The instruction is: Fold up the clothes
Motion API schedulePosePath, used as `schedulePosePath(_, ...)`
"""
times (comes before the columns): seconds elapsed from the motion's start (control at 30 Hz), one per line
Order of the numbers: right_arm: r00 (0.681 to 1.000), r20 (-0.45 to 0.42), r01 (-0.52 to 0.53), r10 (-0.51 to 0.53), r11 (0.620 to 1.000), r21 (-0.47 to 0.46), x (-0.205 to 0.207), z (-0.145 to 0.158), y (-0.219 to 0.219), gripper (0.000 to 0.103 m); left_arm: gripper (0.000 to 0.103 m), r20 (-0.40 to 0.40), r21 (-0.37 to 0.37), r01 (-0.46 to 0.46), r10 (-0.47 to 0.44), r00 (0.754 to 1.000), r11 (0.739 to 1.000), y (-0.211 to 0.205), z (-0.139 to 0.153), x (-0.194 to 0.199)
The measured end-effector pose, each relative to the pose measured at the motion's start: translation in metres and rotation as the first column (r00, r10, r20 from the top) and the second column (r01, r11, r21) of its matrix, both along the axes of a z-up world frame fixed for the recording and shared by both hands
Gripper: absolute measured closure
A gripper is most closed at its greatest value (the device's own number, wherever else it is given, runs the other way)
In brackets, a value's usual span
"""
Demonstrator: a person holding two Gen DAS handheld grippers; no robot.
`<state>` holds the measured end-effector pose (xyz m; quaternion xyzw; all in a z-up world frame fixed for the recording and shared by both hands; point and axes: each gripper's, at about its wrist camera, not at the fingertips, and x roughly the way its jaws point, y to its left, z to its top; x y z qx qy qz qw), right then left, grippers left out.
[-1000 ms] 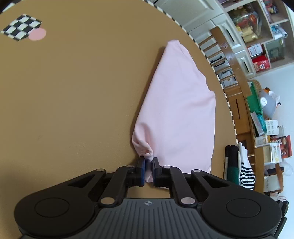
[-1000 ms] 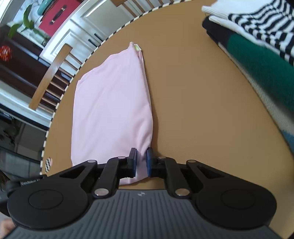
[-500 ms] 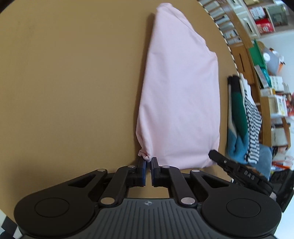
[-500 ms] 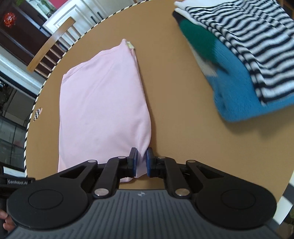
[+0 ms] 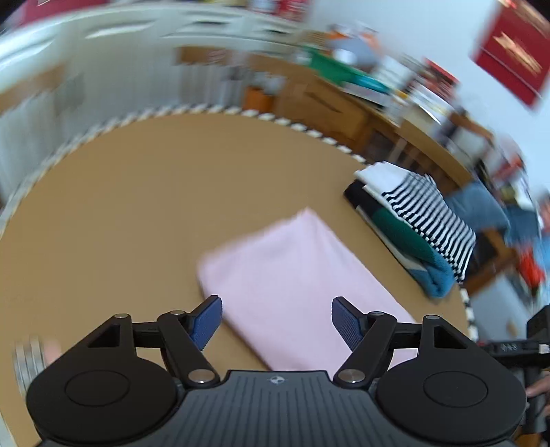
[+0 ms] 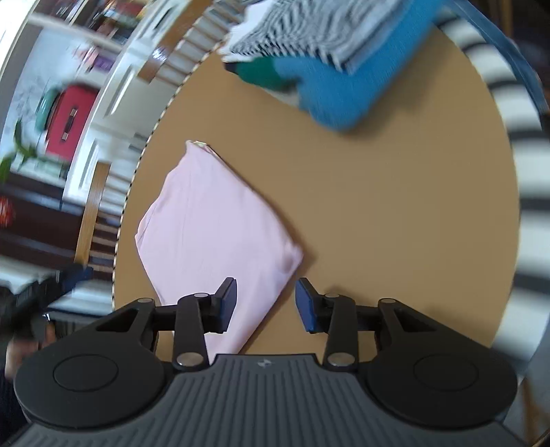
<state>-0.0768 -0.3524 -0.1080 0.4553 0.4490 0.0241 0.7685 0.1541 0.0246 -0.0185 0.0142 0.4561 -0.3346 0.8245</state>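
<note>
Pink garment (image 5: 295,285): one, folded into a flat oblong, lying on the round brown table (image 5: 137,206). In the right wrist view it (image 6: 209,233) lies close to the table's striped edge, one corner pointing toward the gripper.

Left gripper (image 5: 276,321): held above the table, jaws spread wide, nothing between them; blue pads (image 5: 206,321) hang over the near end of the garment, clear of the cloth.

Right gripper (image 6: 265,304): jaws likewise parted and empty, poised over the garment's near corner, not gripping it.

Stack of folded clothes (image 5: 416,227): striped black-and-white piece on top, green and blue pieces beneath, lying near the table edge, apart from the pink garment. Seen again, blurred, in the right wrist view (image 6: 319,58).

Background: wooden chair (image 6: 92,209) beside the table, white cabinets (image 5: 113,31), cluttered shelves, all blurred.
</note>
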Motion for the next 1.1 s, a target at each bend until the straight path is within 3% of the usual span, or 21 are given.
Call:
schedulePosePath(0.1,0.99,-0.038,0.141,-0.139,0.989,0.051,-0.013,-0.013,0.028,0.062,0.03,-0.099,-0.066,0.162,-0.168,0.981,0.985,-0.011,-0.014,0.081)
schedulePosePath(0.23,0.936,-0.033,0.353,-0.352,0.929,0.111,-0.03,-0.029,0.061,0.064,0.032,-0.266,-0.142,0.3,-0.328,0.907,0.944,-0.032,-0.059,0.152)
schedulePosePath(0.37,0.857,-0.032,0.509,-0.514,0.836,0.207,-0.041,-0.043,0.077,0.063,0.033,-0.365,-0.131,0.432,-0.448,0.816,0.892,-0.059,-0.097,0.175)
schedulePosePath(0.43,0.839,-0.018,0.534,-0.544,0.817,0.218,-0.043,-0.046,0.079,0.065,0.033,-0.382,-0.109,0.491,-0.492,0.782,0.864,-0.072,-0.111,0.181)
schedulePosePath(0.5,0.82,-0.019,0.56,-0.573,0.794,0.238,-0.038,-0.051,0.08,0.065,0.033,-0.376,-0.15,0.529,-0.543,0.751,0.835,-0.082,-0.117,0.187)
schedulePosePath(0.57,0.798,-0.018,0.586,-0.602,0.77,0.253,-0.034,-0.055,0.08,0.067,0.032,-0.418,-0.194,0.541,-0.568,0.709,0.818,-0.095,-0.124,0.195)
schedulePosePath(0.63,0.793,-0.014,0.598,-0.609,0.772,0.215,-0.024,-0.054,0.083,0.075,0.033,-0.458,-0.235,0.568,-0.605,0.652,0.789,-0.109,-0.131,0.197)
schedulePosePath(0.73,0.822,-0.007,0.562,-0.569,0.81,0.17,-0.017,-0.05,0.091,0.075,0.036,-0.513,-0.262,0.61,-0.643,0.568,0.748,-0.121,-0.14,0.194)
schedulePosePath(0.83,0.858,-0.054,0.512,-0.511,0.837,0.193,-0.03,-0.049,0.101,0.075,0.052,-0.576,-0.267,0.663,-0.667,0.472,0.699,-0.119,-0.152,0.188)
schedulePosePath(0.93,0.849,-0.053,0.525,-0.525,0.829,0.193,-0.037,-0.047,0.106,0.075,0.065,-0.606,-0.28,0.666,-0.665,0.437,0.692,-0.126,-0.163,0.187)
schedulePosePath(0.97,0.839,-0.05,0.54,-0.542,0.818,0.196,-0.034,-0.046,0.103,0.075,0.077,-0.617,-0.274,0.659,-0.653,0.439,0.701,-0.131,-0.168,0.186)
schedulePosePath(1.0,0.829,-0.047,0.554,-0.557,0.81,0.191,-0.03,-0.046,0.099,0.075,0.082,-0.619,-0.268,0.658,-0.649,0.442,0.704,-0.136,-0.17,0.184)
schedulePosePath(1.1,0.836,-0.054,0.548,-0.547,0.824,0.141,-0.021,-0.039,0.094,0.075,0.082,-0.585,-0.24,0.69,-0.669,0.459,0.683,-0.143,-0.166,0.172)
